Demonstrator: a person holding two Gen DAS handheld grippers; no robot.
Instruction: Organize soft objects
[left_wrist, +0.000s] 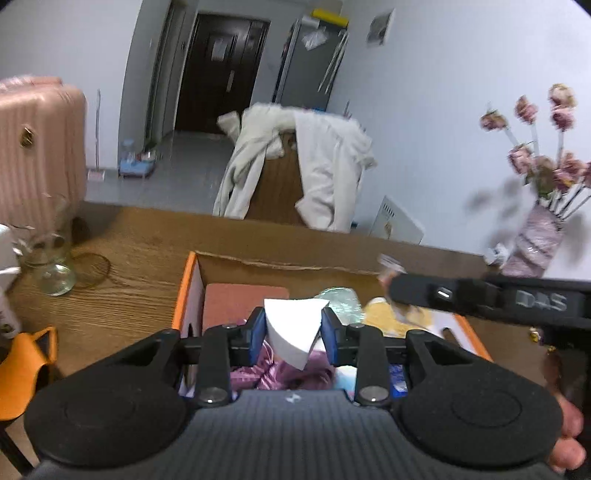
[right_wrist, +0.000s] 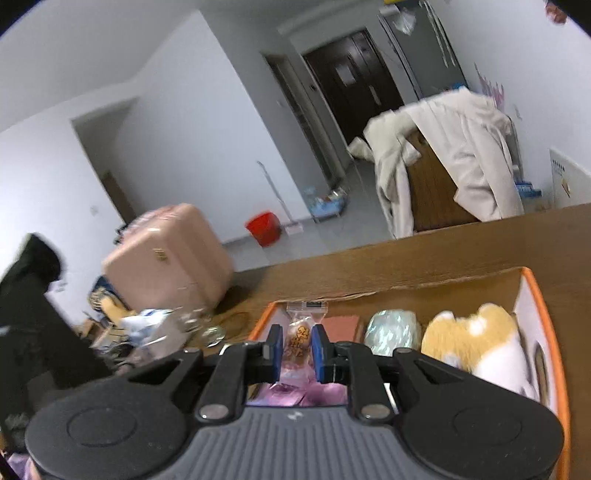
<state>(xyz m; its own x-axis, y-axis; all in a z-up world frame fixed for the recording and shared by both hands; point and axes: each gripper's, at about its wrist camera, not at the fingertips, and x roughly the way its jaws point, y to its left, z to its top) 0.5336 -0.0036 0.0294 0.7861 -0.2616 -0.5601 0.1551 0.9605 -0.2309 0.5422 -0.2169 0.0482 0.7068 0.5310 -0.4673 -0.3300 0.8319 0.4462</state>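
Note:
My left gripper (left_wrist: 294, 332) is shut on a white wedge-shaped sponge (left_wrist: 293, 326), held above the orange-rimmed cardboard box (left_wrist: 188, 280). Seen from the right wrist, my right gripper (right_wrist: 297, 349) is shut on a small clear snack packet (right_wrist: 300, 334) over the same box (right_wrist: 539, 295). Inside the box lie a yellow-and-white plush toy (right_wrist: 476, 339), a shiny teal bundle (right_wrist: 391, 330), a reddish-brown flat pad (left_wrist: 240, 299) and pink-purple fabric (left_wrist: 280, 373). The right gripper's black body (left_wrist: 480, 295) crosses the left wrist view at right.
The box rests on a wooden table (left_wrist: 129, 258). A glass vase (left_wrist: 51, 258) stands at the table's left and a vase of dried pink flowers (left_wrist: 535, 236) at its right. Beyond are a pink suitcase (right_wrist: 170, 254), a red bucket (right_wrist: 264, 227) and a chair draped with white clothes (left_wrist: 295, 166).

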